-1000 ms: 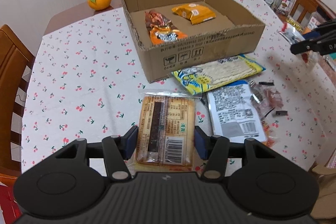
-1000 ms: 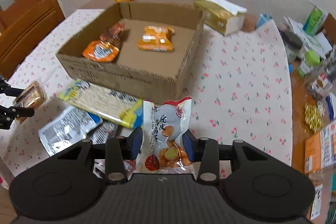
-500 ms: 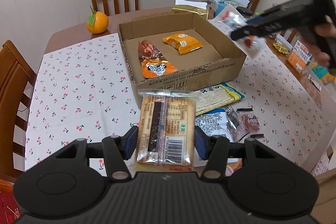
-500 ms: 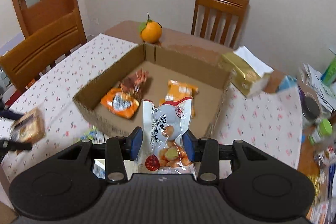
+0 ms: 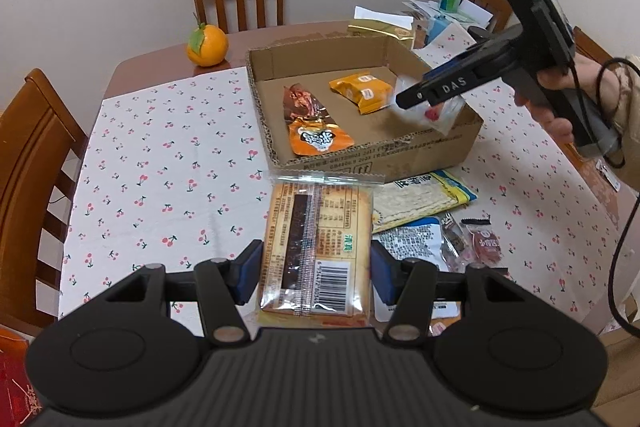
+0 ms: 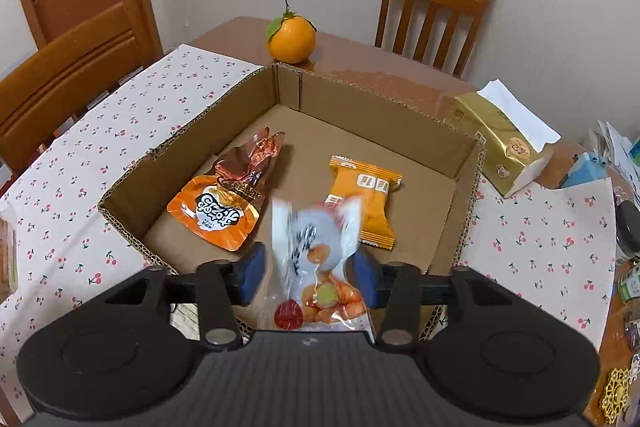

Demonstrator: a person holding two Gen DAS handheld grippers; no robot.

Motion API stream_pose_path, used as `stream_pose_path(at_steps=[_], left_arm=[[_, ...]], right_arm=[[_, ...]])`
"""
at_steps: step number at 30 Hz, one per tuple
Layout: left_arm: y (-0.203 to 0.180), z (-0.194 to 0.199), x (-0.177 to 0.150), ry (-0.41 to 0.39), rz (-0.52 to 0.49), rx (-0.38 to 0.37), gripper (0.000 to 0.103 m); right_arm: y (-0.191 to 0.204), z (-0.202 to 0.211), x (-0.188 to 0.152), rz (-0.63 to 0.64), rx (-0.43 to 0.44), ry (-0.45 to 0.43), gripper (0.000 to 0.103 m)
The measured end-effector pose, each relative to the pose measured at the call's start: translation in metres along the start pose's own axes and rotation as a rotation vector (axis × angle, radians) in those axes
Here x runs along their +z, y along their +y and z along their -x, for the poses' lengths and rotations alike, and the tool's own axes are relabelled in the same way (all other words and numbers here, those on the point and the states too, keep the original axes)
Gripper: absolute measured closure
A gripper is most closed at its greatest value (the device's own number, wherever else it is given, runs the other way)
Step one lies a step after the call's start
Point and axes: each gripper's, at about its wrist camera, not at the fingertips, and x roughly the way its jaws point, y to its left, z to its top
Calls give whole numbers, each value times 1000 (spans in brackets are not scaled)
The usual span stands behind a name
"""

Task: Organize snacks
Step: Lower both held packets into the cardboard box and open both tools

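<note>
Clear snack pouch [image 6: 316,267]: see-through bag with a white top, grey panel and orange pieces inside; it is blurred and tilted, lying between the blue pads of the right gripper [image 6: 310,277] with a gap on either side.
Right gripper: jaws have just been opening, now spread and no longer pressing the pouch; it points down over the near right corner of the cardboard box [image 6: 466,223].
Right hand [image 5: 568,103]: wraps the gripper's handle, a black cable trailing from it.
Biscuit pack [image 5: 316,251]: flat tan wrapper, dark strip down the middle, barcode at the near end.
Left gripper [image 5: 316,269]: pinching the biscuit pack by its long sides, above the cherry-print tablecloth [image 5: 160,155], short of the box's near wall.
In the box ahead: orange pouch [image 6: 214,215], yellow wrapped snack [image 6: 366,203].
</note>
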Motion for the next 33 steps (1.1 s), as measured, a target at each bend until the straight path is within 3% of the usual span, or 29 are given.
stream_pose_path(at_steps=[3,8,21,26,33], left_arm=[[-1,-1,4,-3,-8,-4,48],[-6,-3,16,-17,-29,-22,48],[-20,-25,77,-83,-102,-53,48],[-27,-51,108,-90,-119,-71,48],[-34,-103,140,-61,-69,-80,48]], right_arm=[[2,8,-2,4,-8,-30,15],[8,30,-8,-4,-31,-64,1],[20,83,-59,-186,-84,-114,0],[22,91,-78,-208,-126,-99,0],[17,99,-94,-255,-151,-90,0]])
